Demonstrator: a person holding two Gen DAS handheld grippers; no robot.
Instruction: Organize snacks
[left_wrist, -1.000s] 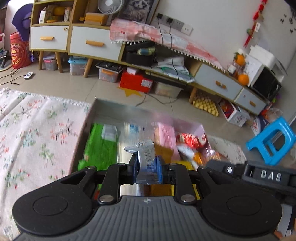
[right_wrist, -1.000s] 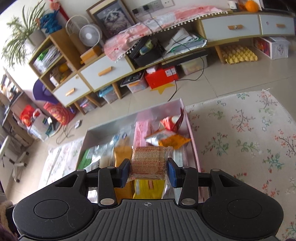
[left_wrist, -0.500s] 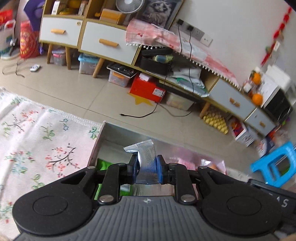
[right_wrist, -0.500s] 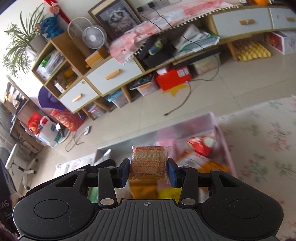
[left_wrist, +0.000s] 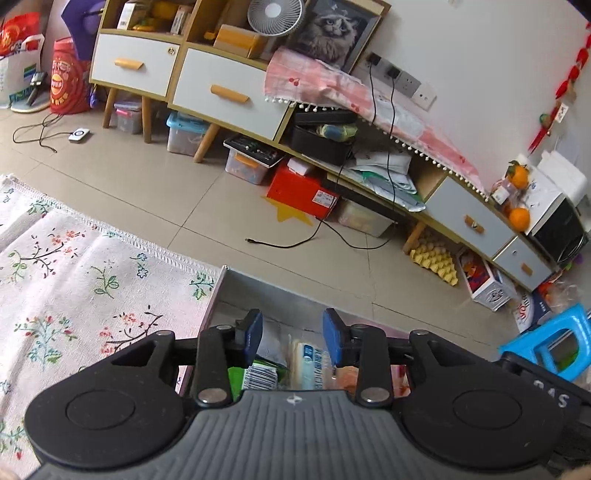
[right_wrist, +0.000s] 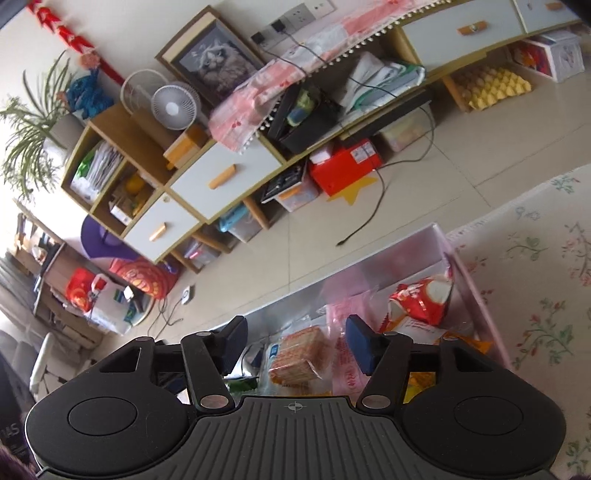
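In the shallow pink-walled box (right_wrist: 476, 291) on the floral rug (left_wrist: 66, 266), the snacks lie loose: a clear-wrapped block of orange-brown crackers (right_wrist: 299, 354) sits directly beneath the right hand-held gripper (right_wrist: 295, 341), whose jaws stand wide apart and empty, with a red-and-white crinkled foil bag (right_wrist: 421, 299) nearer the box's far right corner. The left hand-held gripper (left_wrist: 292, 334) is likewise spread and holds nothing, above a pale blue-printed plastic packet (left_wrist: 306, 360) and a small grey sachet (left_wrist: 269, 345). All look light; the crackers are probably brittle under slippery film, best pinched gently across the block's flat sides, while the puffy bag would suit a grip at its crimped edge.
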